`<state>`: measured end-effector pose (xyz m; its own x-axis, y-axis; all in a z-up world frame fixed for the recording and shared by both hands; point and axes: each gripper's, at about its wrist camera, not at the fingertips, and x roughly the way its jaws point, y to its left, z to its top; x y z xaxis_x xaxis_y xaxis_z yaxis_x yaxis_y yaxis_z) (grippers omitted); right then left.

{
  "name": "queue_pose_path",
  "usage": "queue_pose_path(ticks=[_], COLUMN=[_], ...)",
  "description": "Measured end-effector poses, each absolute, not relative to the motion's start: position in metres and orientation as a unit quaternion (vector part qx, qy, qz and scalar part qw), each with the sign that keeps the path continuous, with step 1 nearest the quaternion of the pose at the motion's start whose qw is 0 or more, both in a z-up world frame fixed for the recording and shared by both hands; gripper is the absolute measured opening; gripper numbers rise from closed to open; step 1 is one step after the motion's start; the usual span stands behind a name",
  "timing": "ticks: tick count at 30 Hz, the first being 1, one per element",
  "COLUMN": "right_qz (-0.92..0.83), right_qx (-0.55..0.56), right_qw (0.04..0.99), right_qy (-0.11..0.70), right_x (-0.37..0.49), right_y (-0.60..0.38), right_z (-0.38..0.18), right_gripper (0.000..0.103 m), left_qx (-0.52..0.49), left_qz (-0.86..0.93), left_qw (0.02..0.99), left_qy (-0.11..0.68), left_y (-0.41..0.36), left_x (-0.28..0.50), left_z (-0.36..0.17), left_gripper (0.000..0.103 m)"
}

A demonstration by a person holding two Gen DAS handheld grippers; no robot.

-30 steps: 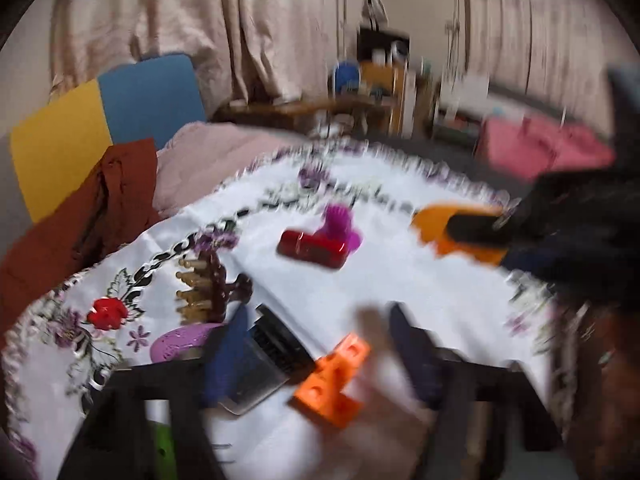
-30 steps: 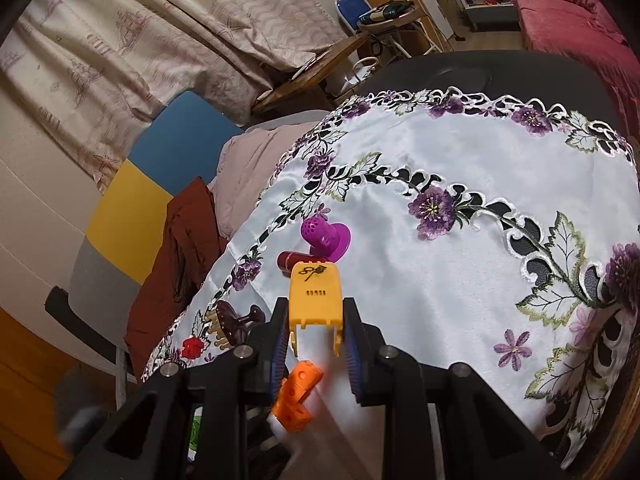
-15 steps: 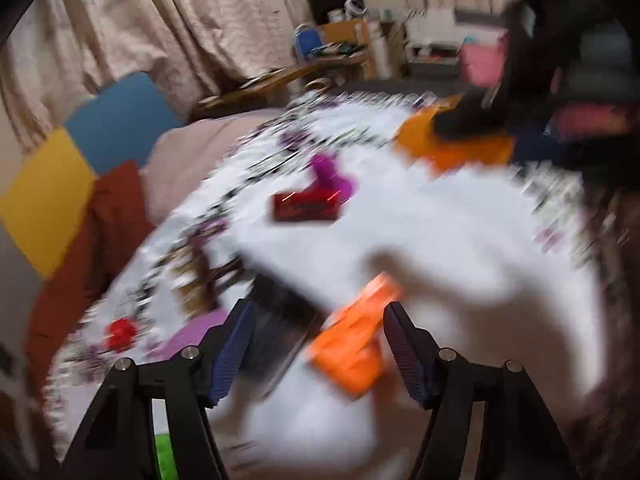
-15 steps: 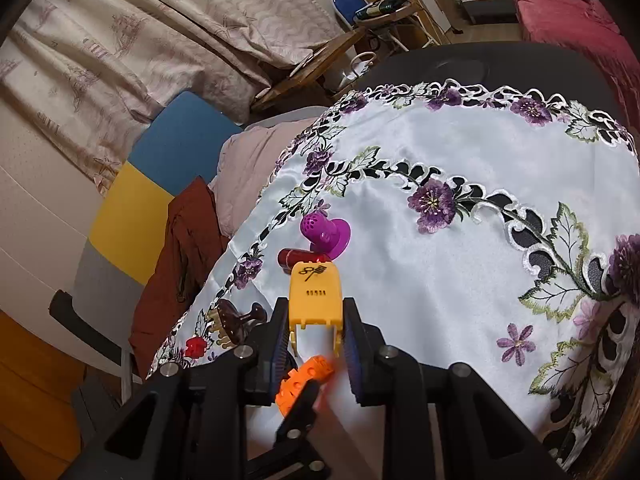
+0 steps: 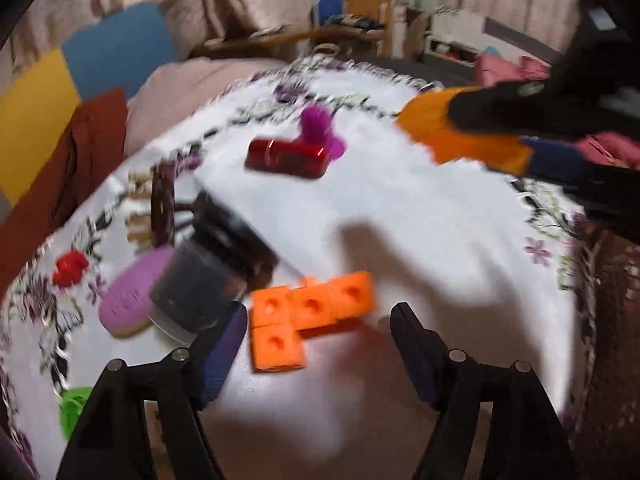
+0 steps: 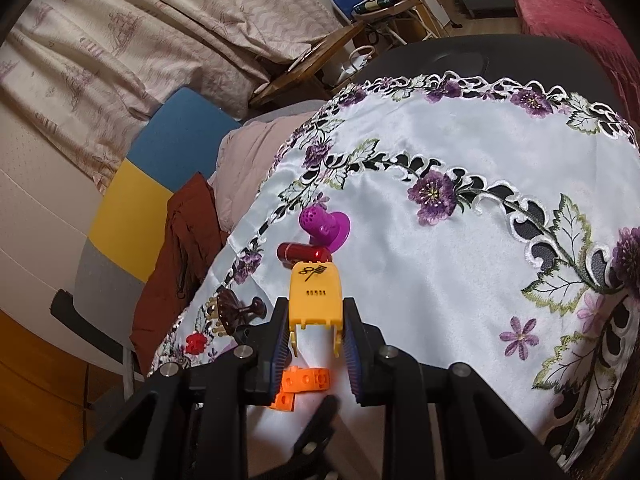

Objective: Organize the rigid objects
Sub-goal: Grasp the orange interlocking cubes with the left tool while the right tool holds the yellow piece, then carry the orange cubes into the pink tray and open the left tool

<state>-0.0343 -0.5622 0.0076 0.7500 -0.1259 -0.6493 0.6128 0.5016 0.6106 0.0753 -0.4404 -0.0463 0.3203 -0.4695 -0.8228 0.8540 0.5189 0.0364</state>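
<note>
Between spread left fingers (image 5: 224,344) lies orange block (image 5: 308,316); right fingers (image 6: 280,340) clamp yellow piece (image 6: 316,296)

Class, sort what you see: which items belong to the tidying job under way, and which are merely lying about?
In the job:
right tongs shut on yellow plastic piece
left tongs open around orange block cluster

Lying about:
red cylinder
purple heart-shaped piece
brown hair claw
green item
</note>
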Motion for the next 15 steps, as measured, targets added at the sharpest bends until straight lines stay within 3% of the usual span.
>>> queue_pose_path(ticks=[3, 4, 15], right_qz=[-0.219, -0.218, -0.204], right_qx=[0.449, 0.449, 0.433], right_qw=[0.82, 0.82, 0.827], right_qy=[0.279, 0.28, 0.295], right_x=[-0.032, -0.032, -0.024], right_y=[-0.562, -0.562, -0.554], right_z=[0.005, 0.004, 0.006], right_gripper=[0.025, 0.025, 0.025], left_qx=[0.202, 0.2, 0.172], left_qz=[-0.435, -0.431, -0.423], left_qw=[0.776, 0.78, 0.792], left_qy=[0.41, 0.407, 0.405], left_y=[-0.439, -0.439, -0.404], left_x=[0.08, 0.079, 0.065], left_z=[-0.05, -0.049, -0.036], left_gripper=[0.073, 0.06, 0.059])
